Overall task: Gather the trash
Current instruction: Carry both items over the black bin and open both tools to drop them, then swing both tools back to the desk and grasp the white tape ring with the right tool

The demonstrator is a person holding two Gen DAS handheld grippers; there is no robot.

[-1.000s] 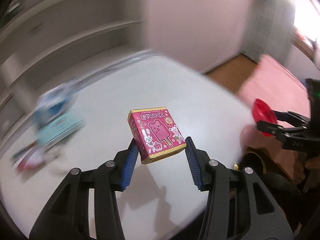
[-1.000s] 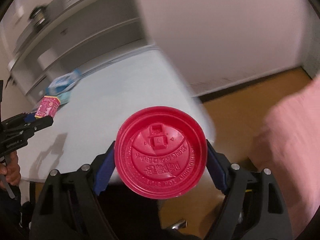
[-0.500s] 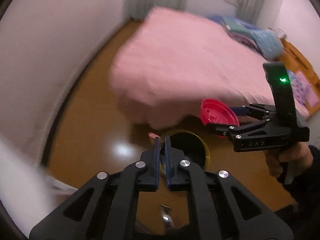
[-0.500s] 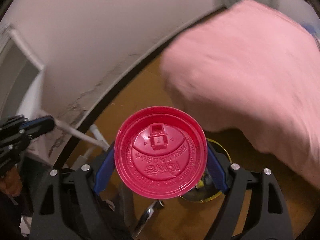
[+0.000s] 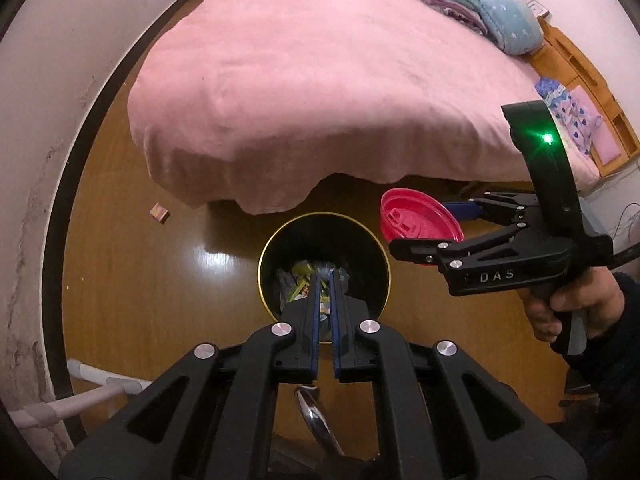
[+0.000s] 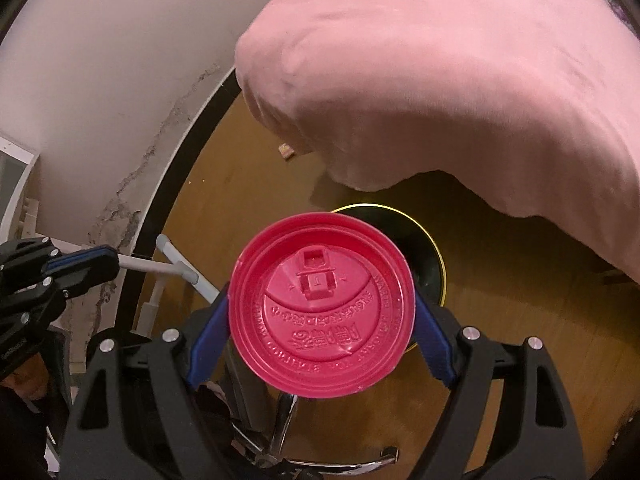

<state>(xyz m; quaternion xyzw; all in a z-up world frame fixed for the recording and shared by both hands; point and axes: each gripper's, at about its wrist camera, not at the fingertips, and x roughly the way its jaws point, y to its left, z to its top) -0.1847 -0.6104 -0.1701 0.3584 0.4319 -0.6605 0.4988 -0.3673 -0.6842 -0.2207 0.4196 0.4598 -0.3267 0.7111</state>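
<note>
A black round bin with a gold rim (image 5: 262, 264) stands on the wooden floor, with wrappers lying in it. My left gripper (image 5: 326, 278) points down over the bin's mouth, shut with nothing between its pads. To the right of the bin, my right gripper (image 5: 424, 228) is shut on a red plastic cup lid (image 5: 416, 216). In the right wrist view the red lid (image 6: 320, 316) fills the jaws and hides most of the bin (image 6: 438, 264). The left gripper (image 6: 102, 260) shows at that view's left edge. A small pinkish box (image 5: 159, 213) lies on the floor left of the bin.
A bed under a pink blanket (image 5: 320, 80) overhangs the floor just behind the bin. A pale wall with a dark skirting (image 5: 60, 200) runs along the left. White tubing (image 5: 92, 392) and a chrome chair base (image 6: 288, 412) stand near me. A hand (image 5: 568, 312) holds the right gripper.
Both grippers swung from the white table down to the bin by the bed. The left gripper, which held the pink snack box, has shut with nothing in it. The right still holds the lid.
</note>
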